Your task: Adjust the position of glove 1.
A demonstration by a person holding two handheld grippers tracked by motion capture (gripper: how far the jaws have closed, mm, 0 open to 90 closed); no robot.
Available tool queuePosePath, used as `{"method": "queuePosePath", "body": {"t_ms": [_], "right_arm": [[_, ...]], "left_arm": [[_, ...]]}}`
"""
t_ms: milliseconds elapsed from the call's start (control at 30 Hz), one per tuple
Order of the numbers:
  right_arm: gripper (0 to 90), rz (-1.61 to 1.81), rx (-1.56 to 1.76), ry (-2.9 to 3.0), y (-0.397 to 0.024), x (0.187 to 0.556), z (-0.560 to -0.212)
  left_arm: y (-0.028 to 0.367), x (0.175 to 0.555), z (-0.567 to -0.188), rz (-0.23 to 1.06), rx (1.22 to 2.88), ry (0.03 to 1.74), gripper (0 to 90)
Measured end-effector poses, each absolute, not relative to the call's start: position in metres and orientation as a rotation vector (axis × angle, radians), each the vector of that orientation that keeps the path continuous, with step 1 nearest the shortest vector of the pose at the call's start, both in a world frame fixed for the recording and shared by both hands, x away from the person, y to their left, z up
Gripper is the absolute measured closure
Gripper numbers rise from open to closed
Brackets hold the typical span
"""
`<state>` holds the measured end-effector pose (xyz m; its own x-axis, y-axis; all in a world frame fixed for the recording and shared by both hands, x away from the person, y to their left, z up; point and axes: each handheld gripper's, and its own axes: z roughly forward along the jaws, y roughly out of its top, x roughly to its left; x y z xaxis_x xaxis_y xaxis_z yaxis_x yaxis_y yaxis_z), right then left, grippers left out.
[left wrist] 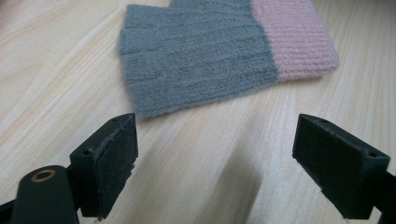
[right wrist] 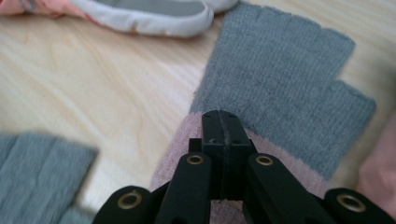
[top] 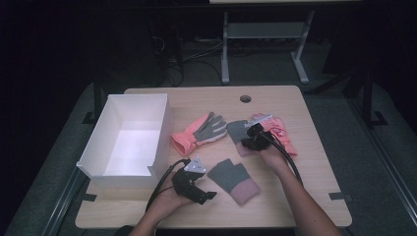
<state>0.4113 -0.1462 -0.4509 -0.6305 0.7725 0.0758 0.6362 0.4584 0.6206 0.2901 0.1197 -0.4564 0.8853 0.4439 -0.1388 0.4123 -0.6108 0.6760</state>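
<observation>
- The pale wooden surface (top: 314, 162) still carries all four gloves, and the open white cardboard box (top: 162, 132) at its left stands empty, so as far as I can judge the tidying (if the box is indeed where they go) has barely begun.
- Nothing has gone in: a coral-pink ski glove with a grey palm (top: 199, 133) lies just beside the box's right wall, and a second coral-pink glove (top: 281, 132) lies on the right side of the surface.
- A grey knitted fingerless glove with a pink cuff (top: 234, 181) lies flat near the front edge, untouched, between the two forearms.
- Its twin, another grey fingerless knit with a pink cuff (right wrist: 280, 88), lies farther back, just beside the second coral glove, fingers pointing away from the person.
- The right forearm reaches forward from the bottom edge, the hand angling its black two-jaw right tool (top: 252, 138) down and forward over that far grey glove.
- The left hand rests low near the front edge, its left tool (top: 206, 195) lying nearly level and aimed rightward at the near grey glove.
- The right tool's jaws are pressed together over the pink cuff; whether they pinch any knit I cannot tell.
- The left tool's jaws stand wide apart with bare wood between them, the glove a little beyond their pads (left wrist: 116, 163).
</observation>
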Motion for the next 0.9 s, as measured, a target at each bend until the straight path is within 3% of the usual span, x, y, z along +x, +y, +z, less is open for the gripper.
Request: {"method": "queuePosePath", "body": {"t_ms": [533, 700, 900], "right_arm": [[89.2, 0.938, 1.126, 2.561, -0.170, 0.359, -0.451], [74.8, 0.979, 1.130, 2.513, -0.177, 0.359, -0.442], [65.8, 0.980, 1.183, 2.491, -0.182, 0.371, -0.443]], "left_arm": [[0.119, 0.290, -0.456, 0.052, 2.302, 0.615, 13.8], [0.120, 0.291, -0.456, 0.047, 2.312, 0.605, 13.9], [0.121, 0.293, -0.457, 0.048, 2.309, 0.608, 14.0]]}}
